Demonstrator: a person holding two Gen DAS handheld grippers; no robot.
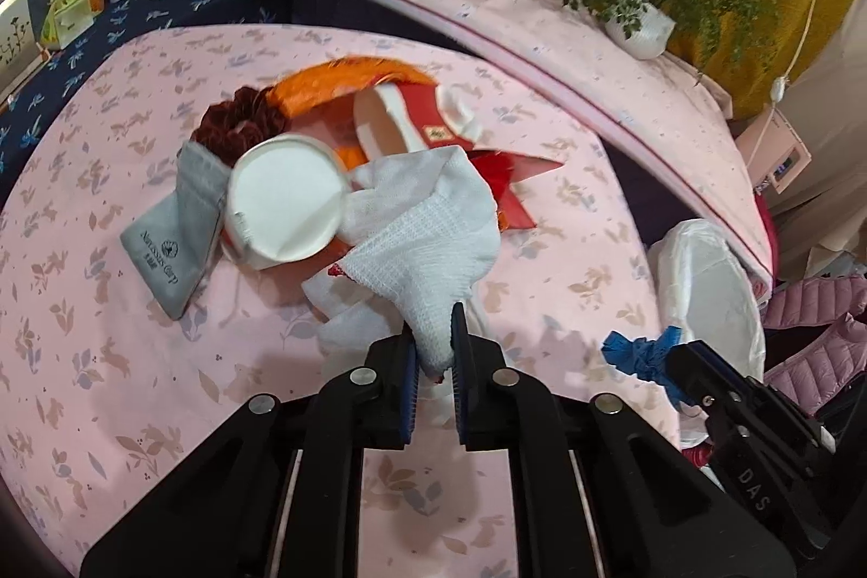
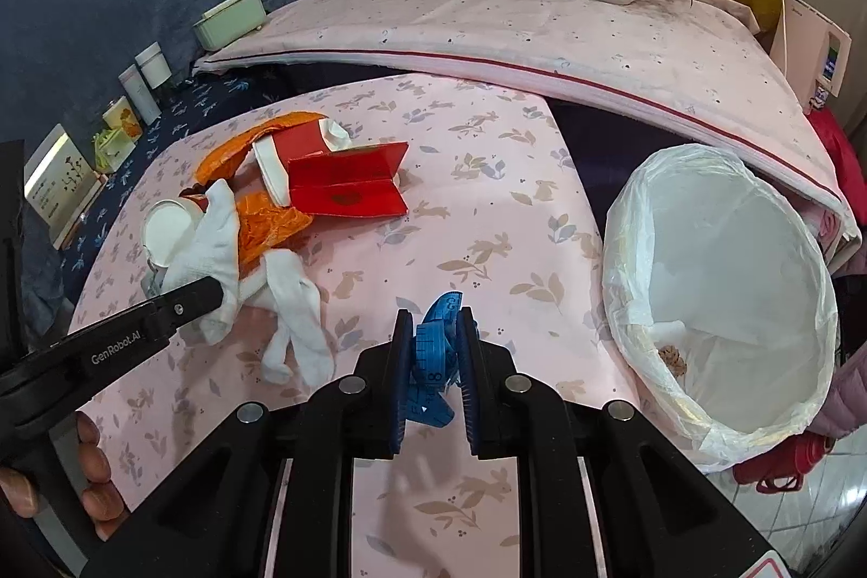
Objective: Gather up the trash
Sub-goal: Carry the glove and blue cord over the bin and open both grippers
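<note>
I judge the carry step underway: my left gripper [image 1: 433, 334] is clamped on a white sock [image 1: 428, 226] above the litter pile, my right gripper [image 2: 433, 350] pinches a blue tape measure [image 2: 436, 350] near the lined bin [image 2: 628, 220], which needs a rightward swing before release.

The sock [image 1: 433, 226] is white knitted cloth with a rough waffle texture. The tape measure [image 2: 436, 350] looks like soft blue plastic. The cup [image 1: 282, 204] is matt white paper. The bin liner [image 2: 720, 285] is thin, slightly shiny plastic. The table [image 2: 487, 199] carries a smooth pink printed cloth.
</note>
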